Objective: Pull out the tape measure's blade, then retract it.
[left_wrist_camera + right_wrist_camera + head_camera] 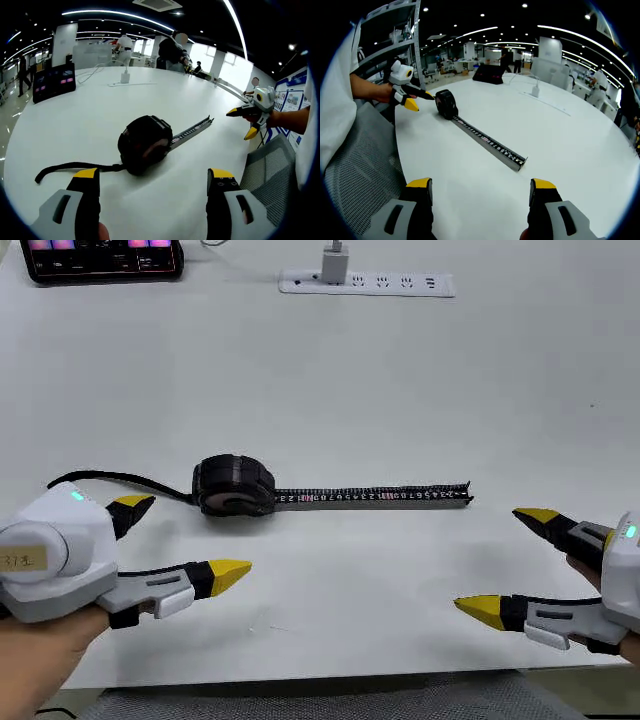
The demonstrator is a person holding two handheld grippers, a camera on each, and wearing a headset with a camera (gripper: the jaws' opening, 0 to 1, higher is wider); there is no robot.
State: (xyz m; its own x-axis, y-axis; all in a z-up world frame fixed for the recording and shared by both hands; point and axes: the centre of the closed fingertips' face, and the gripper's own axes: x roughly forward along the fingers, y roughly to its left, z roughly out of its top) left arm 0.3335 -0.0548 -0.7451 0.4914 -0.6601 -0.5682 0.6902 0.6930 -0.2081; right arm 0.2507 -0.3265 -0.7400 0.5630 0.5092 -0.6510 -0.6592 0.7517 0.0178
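Tape measure [234, 485] centre frame, blade [370, 496] out | left hand-held gripper [197, 535], right hand-held gripper [487, 559] agape, empty | advise: pin it, retract slowly

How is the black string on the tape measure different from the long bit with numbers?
The strap is plain black and lies in a bend; the blade is straight and printed with numbers. In the head view the strap leaves the case leftward, the blade rightward. Both lie on the white table, joined to the case.
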